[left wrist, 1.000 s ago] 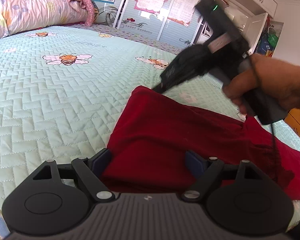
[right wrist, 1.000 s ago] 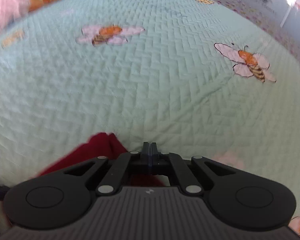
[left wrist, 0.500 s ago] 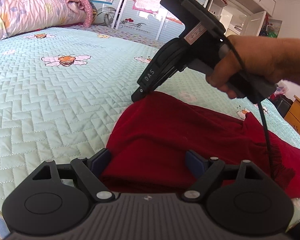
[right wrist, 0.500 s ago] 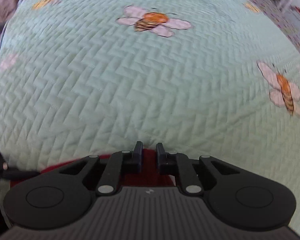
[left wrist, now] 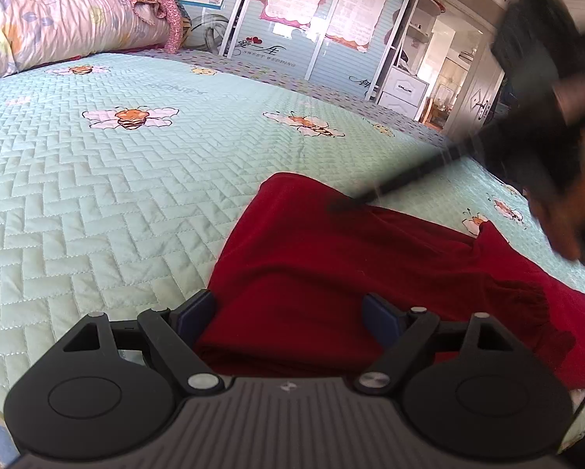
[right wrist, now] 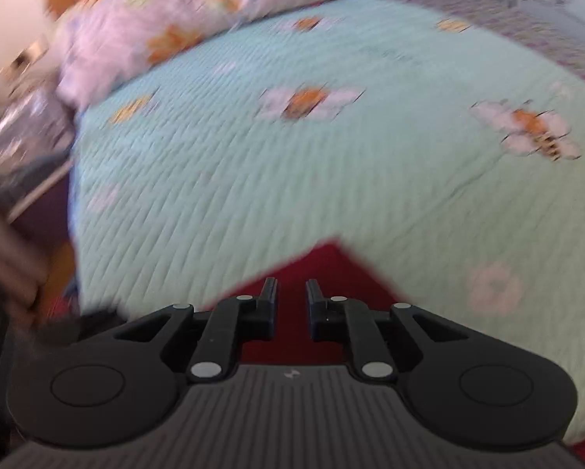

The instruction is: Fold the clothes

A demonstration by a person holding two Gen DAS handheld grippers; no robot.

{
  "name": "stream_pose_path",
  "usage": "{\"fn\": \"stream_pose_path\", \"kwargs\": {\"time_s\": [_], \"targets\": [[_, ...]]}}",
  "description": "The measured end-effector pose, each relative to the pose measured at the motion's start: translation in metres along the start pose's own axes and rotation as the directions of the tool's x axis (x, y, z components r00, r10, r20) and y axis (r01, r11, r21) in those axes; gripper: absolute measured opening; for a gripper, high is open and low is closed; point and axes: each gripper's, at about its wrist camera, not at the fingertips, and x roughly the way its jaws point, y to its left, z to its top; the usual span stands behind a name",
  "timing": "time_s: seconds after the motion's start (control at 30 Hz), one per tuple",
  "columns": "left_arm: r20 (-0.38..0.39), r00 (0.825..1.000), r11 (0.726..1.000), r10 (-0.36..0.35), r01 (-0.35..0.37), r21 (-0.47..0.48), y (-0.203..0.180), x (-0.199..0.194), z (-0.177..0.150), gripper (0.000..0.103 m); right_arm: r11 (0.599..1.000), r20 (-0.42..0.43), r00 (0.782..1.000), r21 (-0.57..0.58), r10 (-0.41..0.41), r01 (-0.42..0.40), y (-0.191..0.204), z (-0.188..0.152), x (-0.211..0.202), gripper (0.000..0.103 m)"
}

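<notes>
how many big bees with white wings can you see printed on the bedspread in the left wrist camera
2: one bee on the left of the bedspread, one bee mid-bed beyond the red garment. Smaller prints sit near the edges; the garment may hide more.

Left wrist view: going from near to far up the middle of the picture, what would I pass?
Black left gripper, jaws wide apart → folded dark red garment → mint-green quilted bedspread printed with bees → pale blue wardrobe doors bearing pink posters.

Bright daylight from the doorway (left wrist: 454,86); left view sharp, edges bowed; right view smeared by motion blur.
</notes>
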Motion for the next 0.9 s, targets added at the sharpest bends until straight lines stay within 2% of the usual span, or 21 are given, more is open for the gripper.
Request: {"fn": "stream_pose_path", "kwargs": {"time_s": [0.03, 0.07, 0.1, 0.17, 0.23, 0.27, 0.37, 0.43, 0.47, 0.5, 0.57, 0.6, 0.63, 0.7, 0.77, 0.8, 0.87, 0.9], "targets": [[0.0, 1.0, 1.0, 0.003, -0.003, 0.003, -0.001, 0.0, 0.0, 0.085, 0.999, -0.036, 0.998, -0.01, -0.042, 0.042, -0.006, -0.01, 0.008, 0.011], [-0.001, 1.0, 1.0, 0.008, -0.008, 0.007, -0.001, 0.0, 0.0, 0.085, 0.987, -0.047, 0.987, -0.04, -0.156, 0.154, -0.016, -0.019, 0.016, 0.006], [0.0, 1.0, 1.0, 0.013, -0.013, 0.012, -0.002, 0.0, 0.0, 0.085, 0.974, -0.024, 0.975, -0.054, -0.222, 0.221, -0.025, -0.025, 0.017, 0.0], [0.0, 1.0, 0.999, 0.023, -0.023, 0.021, -0.004, 0.001, 0.0, 0.086, 0.968, 0.05, 0.967, 0.033, -0.251, 0.249, -0.035, -0.026, 0.007, 0.003], [0.001, 1.0, 0.999, 0.029, -0.029, 0.029, -0.005, 0.001, -0.001, 0.086, 0.943, 0.1, 0.937, 0.021, -0.334, 0.333, -0.026, -0.028, -0.004, 0.005], [0.001, 1.0, 0.999, 0.032, -0.032, 0.032, -0.006, 0.002, -0.001, 0.087, 0.952, 0.114, 0.945, 0.03, -0.306, 0.305, -0.021, -0.031, -0.009, 0.007], [0.001, 0.999, 0.999, 0.038, -0.038, 0.04, -0.007, 0.002, -0.002, 0.088, 0.989, 0.139, 0.98, 0.051, -0.141, 0.135, -0.005, -0.041, -0.019, 0.007], [0.002, 0.999, 0.998, 0.042, -0.042, 0.041, -0.008, 0.003, -0.002, 0.088, 0.998, 0.077, 0.995, 0.028, -0.065, 0.063, 0.001, -0.048, -0.007, 0.009], [0.002, 0.999, 0.998, 0.045, -0.045, 0.043, -0.009, 0.003, -0.002, 0.088, 0.994, 0.075, 0.992, 0.04, -0.1, 0.098, -0.006, -0.052, -0.002, 0.008], [0.002, 0.999, 0.998, 0.048, -0.048, 0.046, -0.01, 0.003, -0.002, 0.088, 0.987, 0.08, 0.985, 0.057, -0.155, 0.151, -0.017, -0.056, 0.001, 0.0], [0.003, 0.999, 0.997, 0.053, -0.053, 0.052, -0.011, 0.003, -0.003, 0.088, 0.965, 0.105, 0.961, 0.095, -0.255, 0.246, -0.033, -0.062, 0.001, 0.0], [0.003, 0.999, 0.997, 0.054, -0.054, 0.055, -0.011, 0.004, -0.003, 0.088, 0.953, 0.127, 0.946, 0.085, -0.299, 0.29, -0.029, -0.062, -0.003, 0.0], [0.002, 0.999, 0.997, 0.054, -0.055, 0.058, -0.012, 0.004, -0.003, 0.089, 0.939, 0.149, 0.928, 0.068, -0.343, 0.336, -0.021, -0.062, -0.008, 0.009], [0.0, 0.999, 0.996, 0.055, -0.054, 0.066, -0.012, 0.004, -0.003, 0.09, 0.952, 0.171, 0.937, 0.057, -0.305, 0.3, -0.007, -0.066, -0.018, 0.009], [-0.001, 0.998, 0.996, 0.055, -0.055, 0.069, -0.012, 0.004, -0.003, 0.091, 0.98, 0.152, 0.972, 0.115, -0.178, 0.162, -0.005, -0.074, -0.023, 0.012], [-0.002, 0.998, 0.996, 0.056, -0.055, 0.07, -0.013, 0.004, -0.003, 0.091, 0.98, 0.131, 0.978, 0.138, -0.162, 0.144, -0.008, -0.081, -0.023, 0.015], [-0.003, 0.998, 0.996, 0.057, -0.056, 0.071, -0.013, 0.004, -0.003, 0.091, 0.965, 0.112, 0.977, 0.211, -0.183, 0.157, -0.022, -0.096, -0.025, 0.012], [-0.003, 0.998, 0.996, 0.057, -0.057, 0.072, -0.013, 0.004, -0.003, 0.091, 0.947, 0.122, 0.97, 0.271, -0.211, 0.172, -0.033, -0.103, -0.027, 0.0]]}}
